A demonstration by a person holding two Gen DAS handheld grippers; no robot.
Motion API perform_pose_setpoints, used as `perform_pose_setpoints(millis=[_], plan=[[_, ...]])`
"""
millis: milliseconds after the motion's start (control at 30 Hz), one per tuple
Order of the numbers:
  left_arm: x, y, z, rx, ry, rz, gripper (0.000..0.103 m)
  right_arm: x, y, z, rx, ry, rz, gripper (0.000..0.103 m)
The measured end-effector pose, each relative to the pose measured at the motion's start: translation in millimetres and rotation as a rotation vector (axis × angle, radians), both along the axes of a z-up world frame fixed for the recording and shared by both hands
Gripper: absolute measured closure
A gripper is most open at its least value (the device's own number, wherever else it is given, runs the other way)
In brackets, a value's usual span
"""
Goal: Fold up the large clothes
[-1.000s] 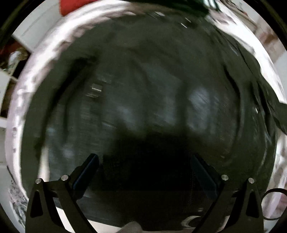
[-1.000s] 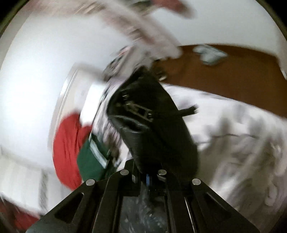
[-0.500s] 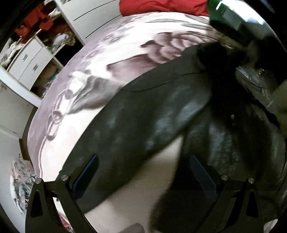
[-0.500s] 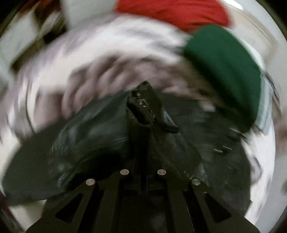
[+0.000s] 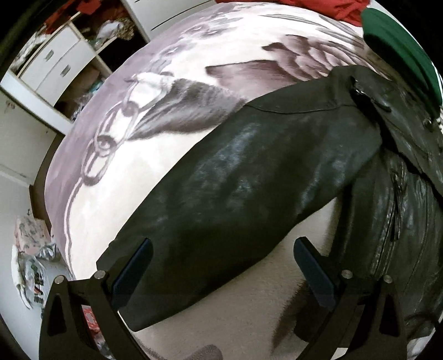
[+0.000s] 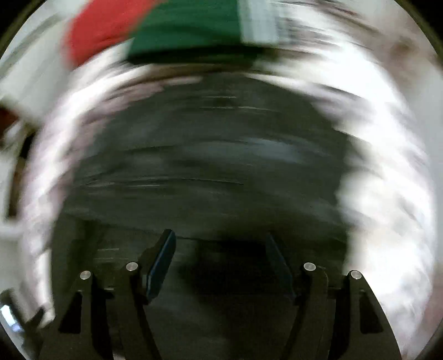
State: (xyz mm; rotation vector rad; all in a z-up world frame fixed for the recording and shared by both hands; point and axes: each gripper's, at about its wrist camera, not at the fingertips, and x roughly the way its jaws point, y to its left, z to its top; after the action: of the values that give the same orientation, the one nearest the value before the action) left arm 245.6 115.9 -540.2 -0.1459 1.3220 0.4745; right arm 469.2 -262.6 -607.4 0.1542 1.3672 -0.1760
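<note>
A black leather jacket (image 5: 249,180) lies on a bed, one sleeve stretched out to the lower left and its zipped body (image 5: 401,216) at the right. My left gripper (image 5: 223,243) points steeply down over that sleeve. It is open, and the sleeve passes under the gap with no pad pressing on it. The right wrist view is smeared by motion. My right gripper (image 6: 220,235) hangs above the jacket (image 6: 207,166) with its jaws opening, and nothing is pinched between its pads.
The bed carries a pale blanket (image 5: 166,133) with a grey printed pattern. A folded green garment (image 5: 398,41) and a red one (image 5: 318,8) lie at its far end. White drawers and shelves (image 5: 52,63) stand at the left, with bags on the floor (image 5: 30,263).
My left gripper has slid from over the jacket's body out to its sleeve. My right gripper, shut on a fold of the jacket before, has let it go and spread its jaws.
</note>
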Motion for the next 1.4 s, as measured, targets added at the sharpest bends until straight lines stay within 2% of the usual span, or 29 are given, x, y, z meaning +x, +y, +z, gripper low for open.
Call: perform_pose_setpoints(millis=[100, 133, 167, 200, 267, 333, 433, 500, 567, 633, 700, 767, 800, 833, 867, 933, 967, 1000, 1067, 1233, 1333, 1400], plan=[[-6.8, 5.8, -3.9, -0.017, 0.025, 0.010, 0.000, -11.1, -40.4, -46.4, 0.039, 0.112, -0.092, 0.034], [-9.9, 6.3, -4.6, -0.010, 0.033, 0.006, 0.000, -10.8, -46.5, -57.2, 0.055, 0.110, -0.098, 0.039], [-15.9, 7.6, -7.1, 0.011, 0.050, -0.011, 0.000, -9.1, -55.3, -61.1, 0.020, 0.088, -0.100, 0.052], [-20.0, 8.5, -7.5, 0.030, 0.061, -0.022, 0.000, -6.0, -61.6, -63.4, -0.028, 0.062, -0.112, 0.053], [-35.1, 14.5, -7.4, 0.073, 0.079, -0.034, 0.000, -4.0, -75.8, -68.8, -0.038, 0.034, -0.153, 0.053], [-51.1, 26.1, -7.9, 0.052, 0.099, -0.004, 0.000, -12.4, -68.8, -75.3, -0.011, 0.079, -0.155, 0.053], [-78.0, 47.8, -9.9, -0.082, 0.113, 0.095, 0.000, -34.3, -39.3, -60.7, -0.063, 0.126, -0.069, 0.051], [-97.6, 63.8, -12.4, -0.232, 0.089, 0.196, 0.000, -58.8, -10.1, -44.2, -0.021, 0.118, -0.037, 0.050], [-116.9, 79.2, -16.8, -0.389, 0.024, 0.308, 0.000, -90.5, 14.3, -22.5, 0.075, 0.104, -0.040, 0.039], [-131.0, 90.2, -26.9, -0.523, -0.049, 0.405, 0.000, -106.3, 35.1, -10.6, 0.154, 0.099, -0.046, 0.035], [-145.7, 103.8, -46.4, -0.675, -0.138, 0.557, 0.004, -124.5, 64.4, -7.8, 0.220, 0.107, -0.038, 0.035], [-153.8, 115.9, -61.5, -0.757, -0.234, 0.685, 0.007, -140.5, 93.2, -13.5, 0.254, 0.121, -0.023, 0.035], [-155.9, 121.5, -67.0, -0.771, -0.274, 0.737, 0.011, -140.6, 106.2, -17.4, 0.267, 0.130, -0.013, 0.035], [-156.8, 128.0, -70.7, -0.766, -0.309, 0.790, 0.015, -145.0, 121.3, -22.4, 0.273, 0.137, -0.001, 0.035], [-157.7, 133.3, -72.8, -0.753, -0.330, 0.839, 0.024, -148.1, 136.9, -26.8, 0.272, 0.140, 0.014, 0.035], [-157.9, 143.2, -69.6, -0.692, -0.357, 0.902, 0.052, -153.8, 160.2, -33.3, 0.263, 0.140, 0.042, 0.035], [-156.7, 146.7, -64.4, -0.639, -0.363, 0.907, 0.075, -154.1, 170.4, -35.4, 0.262, 0.138, 0.052, 0.035], [-154.1, 149.2, -59.6, -0.609, -0.380, 0.890, 0.086, -157.4, 182.0, -37.9, 0.261, 0.140, 0.060, 0.035], [-143.2, 159.2, -43.7, -0.544, -0.419, 0.831, 0.090, -154.8, 199.7, -42.2, 0.258, 0.147, 0.075, 0.035], [-117.0, 208.7, -23.4, -0.510, -0.514, 0.753, 0.093, -159.3, 230.1, -45.6, 0.239, 0.125, 0.087, 0.035], [-86.1, 243.9, -26.2, -0.511, -0.548, 0.715, 0.093, -151.5, 247.6, -54.5, 0.237, 0.133, 0.065, 0.035], [-59.5, 259.6, -38.9, -0.515, -0.534, 0.669, 0.093, -155.3, 249.5, -56.0, 0.241, 0.138, 0.040, 0.035]])
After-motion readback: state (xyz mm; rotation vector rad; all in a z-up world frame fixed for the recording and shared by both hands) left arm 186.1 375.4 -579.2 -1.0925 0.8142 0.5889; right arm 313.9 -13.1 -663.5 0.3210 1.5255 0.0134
